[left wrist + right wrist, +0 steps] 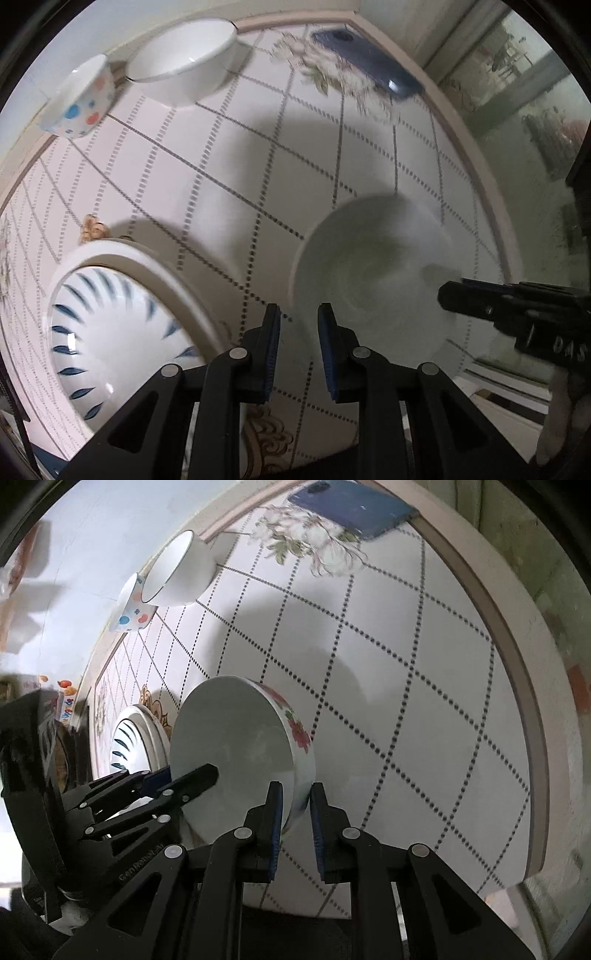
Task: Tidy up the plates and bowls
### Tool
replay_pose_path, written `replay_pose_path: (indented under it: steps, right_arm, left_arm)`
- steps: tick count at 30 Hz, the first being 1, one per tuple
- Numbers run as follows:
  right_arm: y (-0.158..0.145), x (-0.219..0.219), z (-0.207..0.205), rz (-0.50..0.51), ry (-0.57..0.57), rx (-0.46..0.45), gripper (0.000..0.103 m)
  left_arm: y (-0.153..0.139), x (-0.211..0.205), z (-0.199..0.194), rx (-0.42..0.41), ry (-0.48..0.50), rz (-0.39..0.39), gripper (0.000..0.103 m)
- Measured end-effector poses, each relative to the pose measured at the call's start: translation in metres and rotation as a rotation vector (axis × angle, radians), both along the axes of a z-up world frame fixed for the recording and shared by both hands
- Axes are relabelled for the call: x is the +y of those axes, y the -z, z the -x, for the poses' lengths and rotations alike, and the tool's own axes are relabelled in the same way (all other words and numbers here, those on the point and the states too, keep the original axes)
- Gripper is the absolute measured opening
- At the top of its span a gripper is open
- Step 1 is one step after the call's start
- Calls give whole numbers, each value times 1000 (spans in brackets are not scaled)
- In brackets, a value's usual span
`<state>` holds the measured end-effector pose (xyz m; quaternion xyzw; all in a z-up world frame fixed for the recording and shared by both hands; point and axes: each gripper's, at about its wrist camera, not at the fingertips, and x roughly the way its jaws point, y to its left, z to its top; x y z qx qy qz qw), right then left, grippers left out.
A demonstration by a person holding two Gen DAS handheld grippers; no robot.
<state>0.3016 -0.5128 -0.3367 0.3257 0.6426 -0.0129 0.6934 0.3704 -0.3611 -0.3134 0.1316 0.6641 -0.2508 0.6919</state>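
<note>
Your right gripper (295, 827) pinches the floral bowl (236, 749) by its near rim wall; glazed ceramic, stiff, slick, breakable, so grip the rim squarely. Your left gripper (298, 350) is narrow and empty. At ten o'clock sits the blue-striped plate (131, 742); farther, two bowls (173, 572)

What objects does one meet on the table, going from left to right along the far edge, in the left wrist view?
Spotted small bowl → plain white bowl → dark blue phone.
</note>
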Motion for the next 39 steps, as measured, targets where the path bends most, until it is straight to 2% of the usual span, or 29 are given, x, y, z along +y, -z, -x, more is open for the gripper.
replay_pose_path:
  steps: [2,3,4,5,7,9,11,15,17,22,27,29,31,35,39]
  right_arm:
    - [-14,-11,2,-29,27,-20,20]
    - [-20,-15,2,-30,44,-33,25]
    - [-31,-19,1,-25,63,-56,34]
    - [-42,-22,-3,-27,75,-81,38]
    - [-56,-22,-15,-55,96,-125,53]
    - [-63,-19,-30,-101,98,-166,56]
    - [-65,-15,-57,-131,106,-204,56]
    - [-62,-8,-122,-88,93,-248,56]
    - [-54,-9,-156,-90,66,-246,56]
    - [-13,-13,-226,-109,62,-181,56]
    - [21,-12,-258,-172,68,-127,56]
    - [31,-10,-264,-191,59,-115,50]
    - [38,-7,-268,-198,45,-111,33]
    - [37,4,-269,-130,8,-124,23]
    - [32,8,-266,-106,-10,-134,23]
  left_arm:
    - [-25,9,-12,1,-34,53,22]
    - [-34,14,-18,-6,-49,67,28]
    - [-44,18,-27,-18,-74,84,31]
    - [-53,24,-38,-30,-102,104,31]
    - [-60,34,-59,-45,-170,130,31]
    - [-58,44,-85,-36,-242,139,31]
    - [-48,54,-114,-22,-321,138,31]
    - [-29,70,-167,9,-429,114,31]
    - [-14,71,-195,56,-448,127,31]
    - [18,65,-227,153,-473,152,31]
    - [34,54,-231,166,-459,160,31]
    - [36,51,-231,135,-440,158,30]
    - [37,48,-231,125,-425,159,28]
    - [37,45,-237,90,-407,137,26]
    - [27,43,-231,50,-379,145,26]
